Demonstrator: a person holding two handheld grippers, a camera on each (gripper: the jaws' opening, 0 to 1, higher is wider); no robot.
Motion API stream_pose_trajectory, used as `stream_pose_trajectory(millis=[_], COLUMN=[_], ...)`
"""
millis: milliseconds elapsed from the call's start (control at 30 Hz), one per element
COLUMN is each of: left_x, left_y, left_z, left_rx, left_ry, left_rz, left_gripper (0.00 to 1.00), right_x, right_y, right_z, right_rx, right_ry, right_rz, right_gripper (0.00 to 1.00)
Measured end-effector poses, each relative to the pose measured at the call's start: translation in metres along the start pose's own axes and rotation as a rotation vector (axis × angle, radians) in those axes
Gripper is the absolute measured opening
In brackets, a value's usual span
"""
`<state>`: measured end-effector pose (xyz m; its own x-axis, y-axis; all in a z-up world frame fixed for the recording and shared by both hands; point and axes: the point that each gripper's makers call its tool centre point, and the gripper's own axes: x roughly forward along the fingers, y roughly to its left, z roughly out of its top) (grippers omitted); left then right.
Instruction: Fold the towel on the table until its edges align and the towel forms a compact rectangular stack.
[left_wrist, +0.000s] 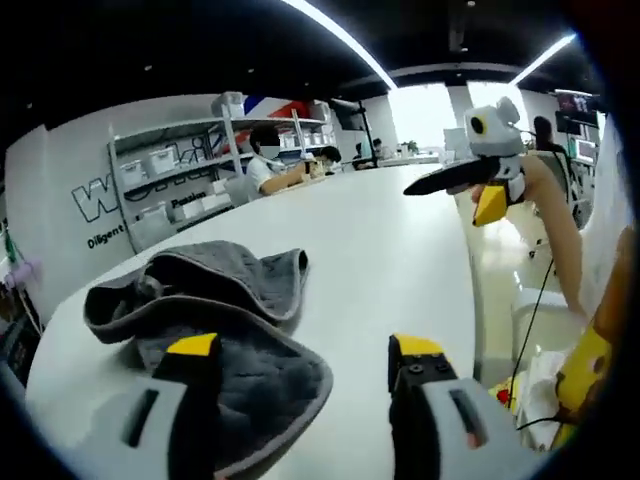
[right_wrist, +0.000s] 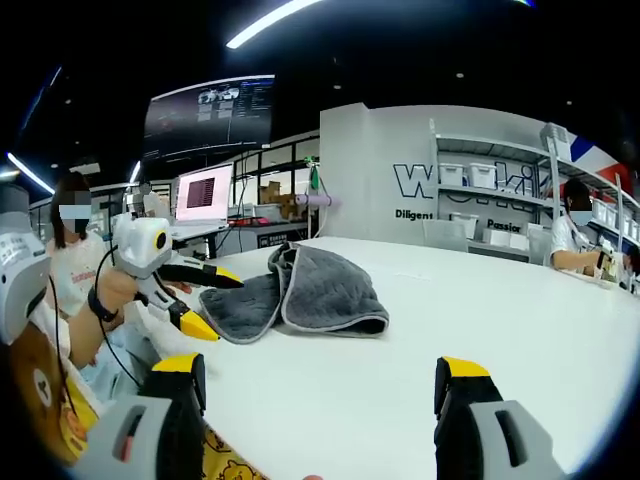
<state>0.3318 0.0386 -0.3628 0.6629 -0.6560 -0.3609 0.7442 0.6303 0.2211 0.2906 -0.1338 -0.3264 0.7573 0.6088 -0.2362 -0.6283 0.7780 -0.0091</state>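
Nearest in the left gripper view, the left gripper (left_wrist: 305, 362) is hovering low over the white tabletop (left_wrist: 400, 260) with its yellow-tipped jaws spread wide and pinching nothing; its left jaw is showing in front of the near corner of the grey towel (left_wrist: 215, 310), though contact cannot be told. Just beyond, the towel is lying in a loose, rumpled heap on the tabletop, one layer flopping over another with its lighter hem curling along the edges. Farther off, the right gripper (left_wrist: 470, 190) is hanging above the far side of the tabletop, jaws parted and holding nothing.

Closest in the right gripper view, the right gripper (right_wrist: 320, 385) is poised over bare tabletop (right_wrist: 480, 300), jaws wide apart and empty. Past it, the towel (right_wrist: 300, 295) is sitting bunched near the tabletop's edge, and the left gripper (right_wrist: 205, 300) is reaching in beside its left corner with jaws open. Behind, a person (right_wrist: 70, 270) is sitting, and shelves (right_wrist: 500, 200) with bins are standing against the wall.
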Motion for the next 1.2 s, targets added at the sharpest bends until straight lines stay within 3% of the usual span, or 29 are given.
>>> stream_pose_trajectory(millis=[133, 467, 733, 900, 1200], left_x=[0.011, 0.018, 0.018, 0.020, 0.024], left_y=[-0.002, 0.002, 0.009, 0.010, 0.003], left_z=[-0.014, -0.024, -0.033, -0.038, -0.037], left_rx=[-0.041, -0.148, -0.183, -0.162, -0.182], left_ry=[0.056, 0.062, 0.081, 0.102, 0.098], left_rz=[-0.023, -0.028, -0.014, -0.005, -0.035], left_gripper=[0.58, 0.42, 0.32, 0.27, 0.08], right_x=[-0.002, -0.004, -0.002, 0.000, -0.001], right_y=[0.001, 0.000, 0.003, 0.005, 0.003], right_z=[0.001, 0.001, 0.000, -0.001, -0.002], right_rx=[0.000, 0.001, 0.003, 0.005, 0.006], right_ry=[-0.006, -0.011, -0.010, -0.008, -0.004], right_rz=[0.006, 0.006, 0.015, 0.018, 0.014], right_gripper=[1.00, 1.00, 1.00, 1.00, 1.00])
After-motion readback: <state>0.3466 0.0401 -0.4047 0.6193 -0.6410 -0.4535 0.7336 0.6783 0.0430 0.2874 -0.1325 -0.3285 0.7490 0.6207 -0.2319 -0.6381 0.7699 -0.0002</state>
